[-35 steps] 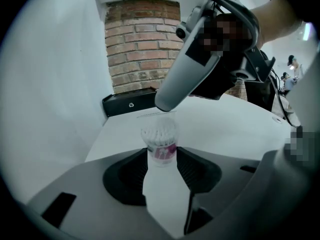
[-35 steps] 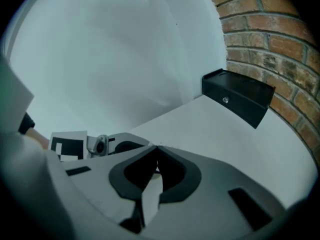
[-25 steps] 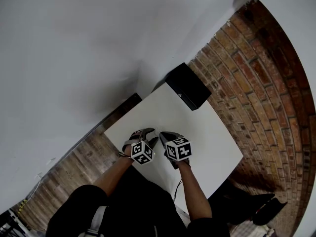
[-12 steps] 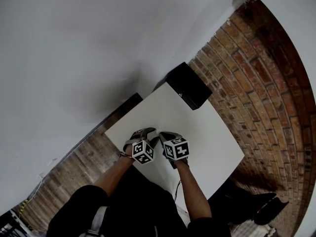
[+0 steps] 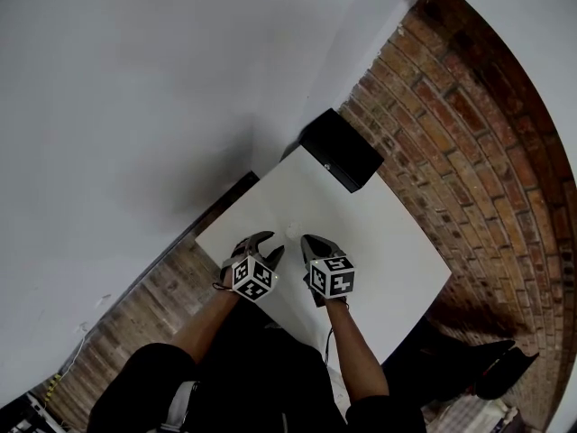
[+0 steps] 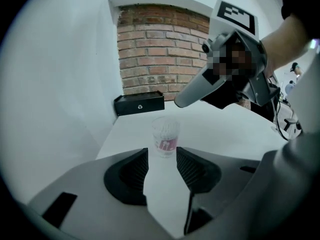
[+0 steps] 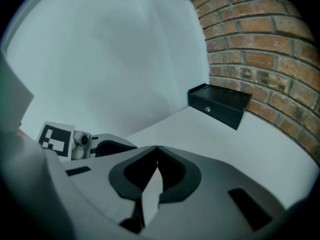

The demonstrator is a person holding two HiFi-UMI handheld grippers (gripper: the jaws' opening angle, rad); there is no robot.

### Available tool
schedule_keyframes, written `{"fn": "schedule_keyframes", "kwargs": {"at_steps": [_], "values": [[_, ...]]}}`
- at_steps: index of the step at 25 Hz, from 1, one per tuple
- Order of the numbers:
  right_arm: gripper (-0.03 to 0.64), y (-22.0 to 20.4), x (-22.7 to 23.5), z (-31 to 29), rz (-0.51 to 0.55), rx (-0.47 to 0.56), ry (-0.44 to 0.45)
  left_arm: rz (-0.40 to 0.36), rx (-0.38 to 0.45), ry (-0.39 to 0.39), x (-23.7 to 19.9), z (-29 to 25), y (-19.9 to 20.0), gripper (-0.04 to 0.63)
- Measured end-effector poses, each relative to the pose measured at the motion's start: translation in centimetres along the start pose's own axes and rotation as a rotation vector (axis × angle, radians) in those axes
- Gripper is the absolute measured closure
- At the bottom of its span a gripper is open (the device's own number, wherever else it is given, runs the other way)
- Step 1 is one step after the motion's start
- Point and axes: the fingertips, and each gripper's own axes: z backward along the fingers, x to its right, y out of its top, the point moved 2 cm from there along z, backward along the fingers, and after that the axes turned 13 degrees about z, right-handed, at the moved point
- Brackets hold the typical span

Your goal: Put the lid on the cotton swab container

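Observation:
The cotton swab container (image 6: 165, 138) is a small clear cup with a red label and white swabs inside. It stands upright on the white table (image 5: 388, 242), just past the tips of my left gripper (image 6: 162, 151), whose jaws are open and do not press on it. In the head view the container (image 5: 290, 230) shows between the left gripper (image 5: 270, 244) and the right gripper (image 5: 309, 240). My right gripper (image 7: 157, 147) is shut with nothing between its jaws and hovers above and to the right of the container. I see no loose lid, and I cannot tell whether one sits on the cup.
A black box (image 5: 341, 150) lies at the table's far end against the brick wall (image 5: 469, 133). A white wall (image 5: 135, 88) runs along the table's left side. Brick floor (image 5: 144, 305) shows beyond the near left edge.
Both grippers have drawn apart and back a little, the left one to the left and the right one to the right. The container now shows between them in the head view.

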Motion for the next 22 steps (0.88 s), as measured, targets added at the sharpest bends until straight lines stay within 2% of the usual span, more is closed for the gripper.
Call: {"fn": "schedule_keyframes", "kwargs": {"at_steps": [6,11,13,16,22], "values": [[0.595,-2.0,-0.8,3.8,-0.022,0.067,-0.102,0.022,0.021,0.028,1.7,2.6,-0.2,0.416],[0.595,-4.1,-2.6,8.0,-0.033,0.138,-0.166,0.066,0.079,0.041,4.9,5.8,0.2,0.440],[0.595,-5.1,-3.6,9.6,-0.034,0.162,-0.178,0.086,0.110,0.035,6.4,7.2,0.3,0.465],[0.595,-6.9,-5.4,12.1,-0.030,0.188,-0.185,0.114,0.158,0.035,8.6,9.5,0.3,0.546],[0.595,-10.2,-8.6,17.1,-0.008,0.232,-0.215,0.124,0.192,0.023,12.8,13.4,-1.2,0.578]]}}
